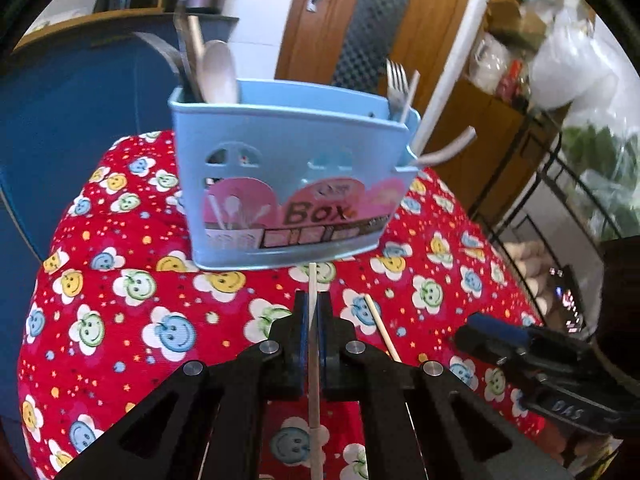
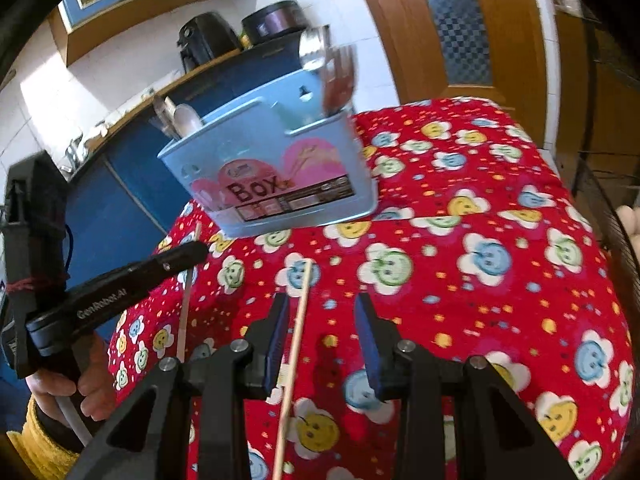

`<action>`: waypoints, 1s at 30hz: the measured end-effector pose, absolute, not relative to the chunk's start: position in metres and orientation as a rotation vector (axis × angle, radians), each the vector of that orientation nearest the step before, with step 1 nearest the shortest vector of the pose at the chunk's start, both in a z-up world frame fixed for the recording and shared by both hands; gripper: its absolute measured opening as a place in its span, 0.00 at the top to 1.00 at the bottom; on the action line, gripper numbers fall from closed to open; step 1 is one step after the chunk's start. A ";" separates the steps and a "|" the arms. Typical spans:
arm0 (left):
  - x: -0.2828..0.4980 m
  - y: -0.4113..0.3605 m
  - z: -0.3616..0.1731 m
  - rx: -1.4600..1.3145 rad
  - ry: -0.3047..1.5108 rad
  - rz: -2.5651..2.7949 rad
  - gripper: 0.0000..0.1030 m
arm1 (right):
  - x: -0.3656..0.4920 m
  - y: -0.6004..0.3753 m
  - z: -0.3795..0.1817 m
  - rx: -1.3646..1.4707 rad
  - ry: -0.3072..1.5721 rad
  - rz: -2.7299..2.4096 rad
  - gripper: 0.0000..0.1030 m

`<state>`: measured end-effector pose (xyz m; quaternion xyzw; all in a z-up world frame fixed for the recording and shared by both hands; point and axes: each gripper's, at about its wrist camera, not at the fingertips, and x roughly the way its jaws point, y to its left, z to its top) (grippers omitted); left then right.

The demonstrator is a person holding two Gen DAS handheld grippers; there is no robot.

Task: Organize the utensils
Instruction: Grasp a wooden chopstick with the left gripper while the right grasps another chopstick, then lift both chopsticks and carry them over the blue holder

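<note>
Fingers of the left gripper [image 1: 313, 312] pinch 1 white chopstick [image 1: 313, 344] near the blue box [image 1: 288, 184]. Right gripper [image 2: 323, 308] fingers are spread; another chopstick [image 2: 298, 328] lies between them on the red cloth [image 2: 460, 240].

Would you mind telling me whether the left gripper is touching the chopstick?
Touching: the left wrist view shows the left gripper shut on the chopstick.

"Box" stands on the blue utensil holder [image 1: 288, 184] — "GenRobot.AI" on the left tongs [image 2: 188, 256], "DAS" on the right tongs [image 1: 480, 332].
</note>
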<state>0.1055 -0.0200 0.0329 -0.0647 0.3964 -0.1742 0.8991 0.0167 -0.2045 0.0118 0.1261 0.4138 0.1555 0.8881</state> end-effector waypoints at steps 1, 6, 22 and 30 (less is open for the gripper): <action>0.105 -0.018 0.033 -0.142 0.817 -0.356 0.96 | 0.020 -0.201 0.010 0.254 0.875 0.331 0.65; 0.102 -0.007 0.038 -0.158 0.790 -0.339 0.96 | 0.038 -0.182 0.003 0.194 0.950 0.362 0.65; 0.091 0.018 0.054 -0.195 0.703 -0.333 0.96 | 0.077 -0.156 -0.017 0.092 1.127 0.355 0.67; 0.085 0.021 0.063 -0.178 0.659 -0.325 0.96 | 0.081 -0.162 -0.016 0.087 1.125 0.339 0.94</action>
